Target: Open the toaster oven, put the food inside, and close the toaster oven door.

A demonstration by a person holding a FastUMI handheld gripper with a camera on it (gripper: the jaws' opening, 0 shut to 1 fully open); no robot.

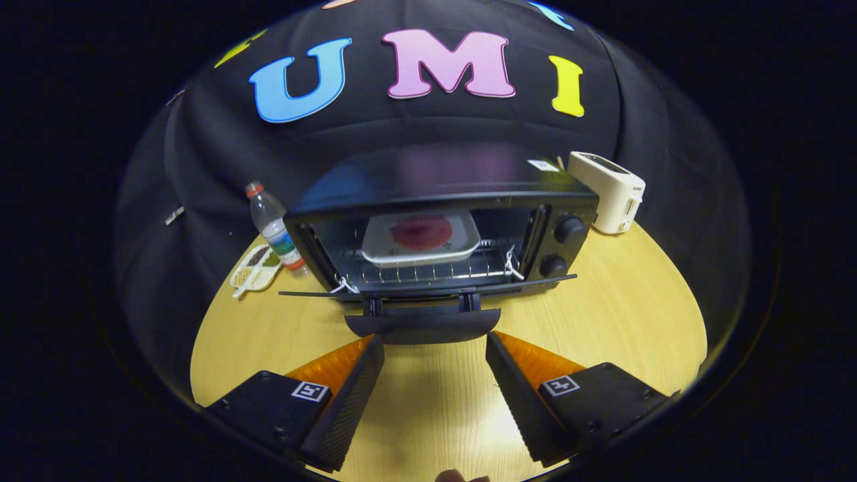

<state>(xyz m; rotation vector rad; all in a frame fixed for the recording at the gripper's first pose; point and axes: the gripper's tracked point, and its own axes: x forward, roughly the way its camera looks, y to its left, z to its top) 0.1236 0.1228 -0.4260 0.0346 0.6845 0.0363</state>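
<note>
I'm seeing the round light-wood surface (602, 321) carrying everything. The black toaster oven (442, 201) is sitting at its middle, its door (428, 289) lying fully dropped open, handle (423, 327) pointing at me. The white rectangular tray with a red round food piece (421, 237) is resting on the oven's wire rack inside. A white pop-up toaster (609, 191) is standing right of the oven, a clear plastic bottle (273, 227) and small divided snack dish (256, 268) left of it. My tongs (435, 351) are hanging released, tips flanking the handle, apparently not touching it.
</note>
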